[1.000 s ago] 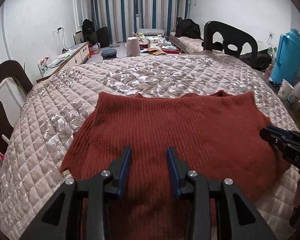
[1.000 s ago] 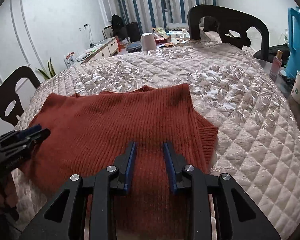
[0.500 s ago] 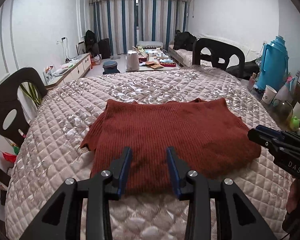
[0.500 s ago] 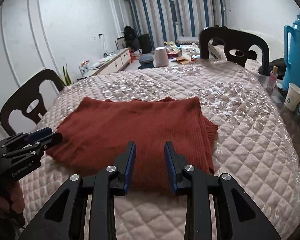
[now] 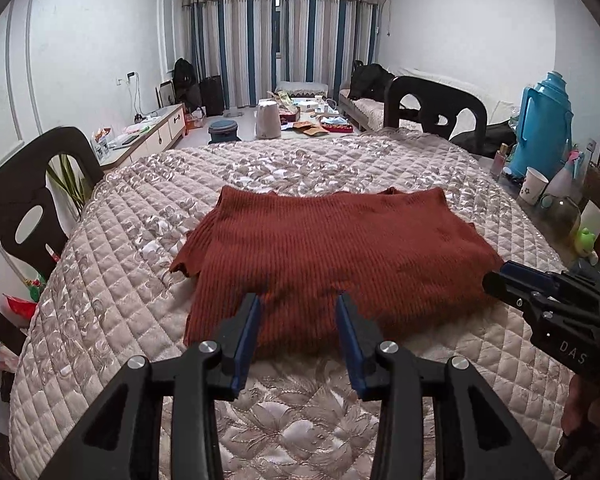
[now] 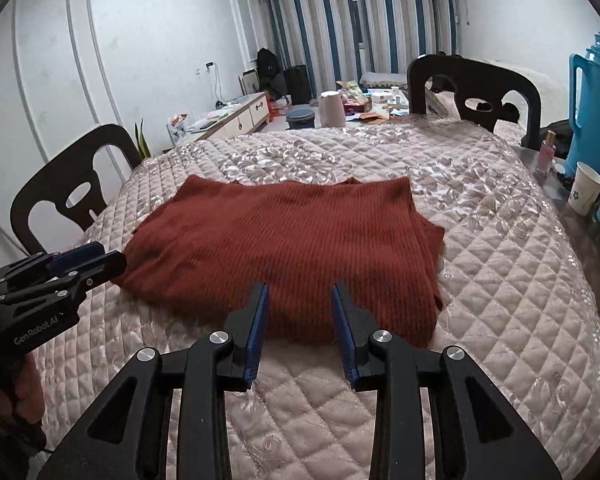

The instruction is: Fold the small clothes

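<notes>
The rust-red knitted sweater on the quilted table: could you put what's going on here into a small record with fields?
Garment: rust-red ribbed knitted sweater, folded, lying flat
Surface: beige quilted floral cover over a table
Left gripper: black with blue pads, jaws opening, nothing between them, off the sweater's near edge
Right gripper: same kind, open, holding nothing, off the sweater
Seating: dark wooden chairs around the table
Right edge: tall blue thermos flask and white paper cup
</notes>
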`<state>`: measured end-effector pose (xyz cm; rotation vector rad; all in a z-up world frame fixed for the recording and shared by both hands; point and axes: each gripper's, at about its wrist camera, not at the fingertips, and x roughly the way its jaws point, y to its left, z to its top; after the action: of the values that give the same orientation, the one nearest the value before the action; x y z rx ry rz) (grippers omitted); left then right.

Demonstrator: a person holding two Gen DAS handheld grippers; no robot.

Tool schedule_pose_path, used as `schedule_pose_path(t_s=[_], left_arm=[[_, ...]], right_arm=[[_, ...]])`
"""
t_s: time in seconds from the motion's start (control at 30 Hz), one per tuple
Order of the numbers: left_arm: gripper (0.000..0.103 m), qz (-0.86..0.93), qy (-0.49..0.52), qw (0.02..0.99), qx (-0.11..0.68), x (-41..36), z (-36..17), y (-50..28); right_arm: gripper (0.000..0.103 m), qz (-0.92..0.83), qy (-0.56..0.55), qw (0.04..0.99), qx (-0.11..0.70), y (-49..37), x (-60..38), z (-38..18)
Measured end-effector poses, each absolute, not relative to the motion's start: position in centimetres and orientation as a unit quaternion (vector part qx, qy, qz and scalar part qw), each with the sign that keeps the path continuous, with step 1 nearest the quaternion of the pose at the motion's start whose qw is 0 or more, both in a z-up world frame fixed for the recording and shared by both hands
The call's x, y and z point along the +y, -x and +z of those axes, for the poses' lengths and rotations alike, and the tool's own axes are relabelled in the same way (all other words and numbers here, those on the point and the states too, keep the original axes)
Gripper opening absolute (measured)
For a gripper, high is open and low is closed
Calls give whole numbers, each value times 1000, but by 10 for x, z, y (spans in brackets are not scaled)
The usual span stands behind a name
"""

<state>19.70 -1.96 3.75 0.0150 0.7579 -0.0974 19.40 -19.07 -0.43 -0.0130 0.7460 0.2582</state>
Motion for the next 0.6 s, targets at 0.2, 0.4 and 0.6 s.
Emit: schedule_pose_path(t_s=[0.2,0.4,0.6], left_arm=[[42,-39,-7,922,384,-17,24,-207],[42,-30,-6,917,399,-12,10,-219],[42,-23,-1,908,418,-5,-8,-230]], right_arm=[[33,112,5,921,372,-205,-195,-16],[33,83,3,920,383,-221,-208,-29],[33,65,-7,911,406,-233,-223,-46]])
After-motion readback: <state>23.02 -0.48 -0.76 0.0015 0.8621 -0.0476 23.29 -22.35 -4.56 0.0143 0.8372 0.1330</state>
